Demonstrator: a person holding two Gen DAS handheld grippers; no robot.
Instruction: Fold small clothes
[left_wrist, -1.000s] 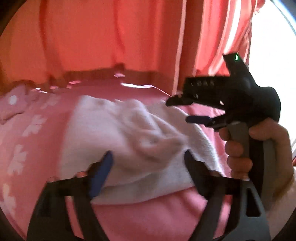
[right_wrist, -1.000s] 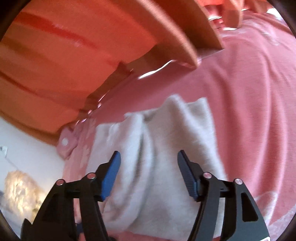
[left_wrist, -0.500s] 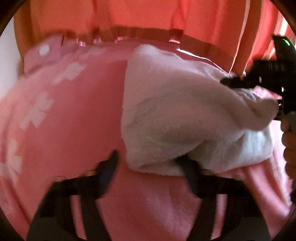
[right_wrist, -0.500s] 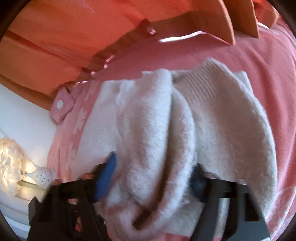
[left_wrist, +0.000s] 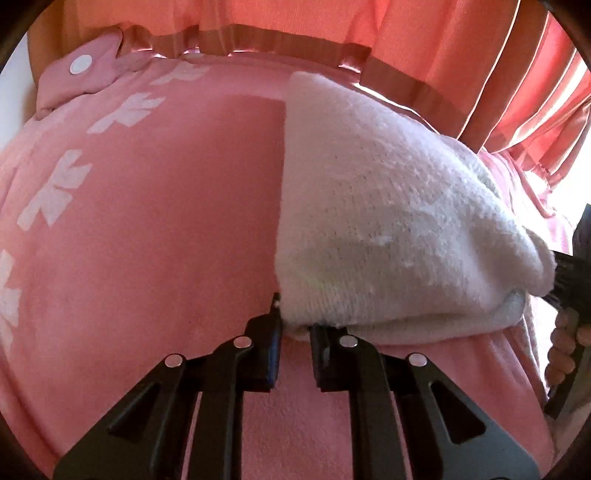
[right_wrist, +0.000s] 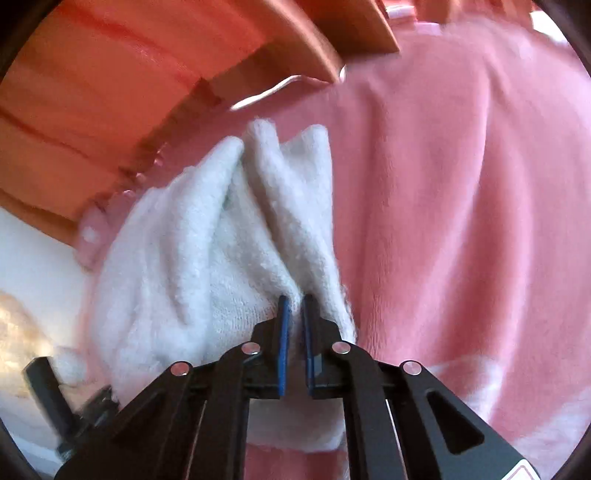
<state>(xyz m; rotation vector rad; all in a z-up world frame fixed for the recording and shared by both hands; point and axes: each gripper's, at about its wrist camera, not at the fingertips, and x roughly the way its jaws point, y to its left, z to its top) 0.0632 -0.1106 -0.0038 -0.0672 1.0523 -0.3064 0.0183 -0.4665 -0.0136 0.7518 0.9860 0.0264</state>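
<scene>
- Your left gripper (left_wrist: 293, 325) is closing on the near left corner of the white knit (left_wrist: 388, 221).
- Your right gripper (right_wrist: 294, 306) is clamped on the near right corner.
- The knit runs away from you, both grippers at its near edge.
- It lies on a pink blanket (left_wrist: 147, 221); orange curtains (left_wrist: 369, 22) hang beyond.

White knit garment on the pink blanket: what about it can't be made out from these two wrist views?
- Garment type: the white knit garment is bunched in both views; sleeves or legs hidden in its own folds.
- Right end, left wrist view: cut off beside the right hand-held gripper, which shows there only as a dark edge.
- Left hand-held gripper: jaws closing on the near hem; the layers pinched are hidden.
- Right wrist view: motion blur smears the far edge.
</scene>
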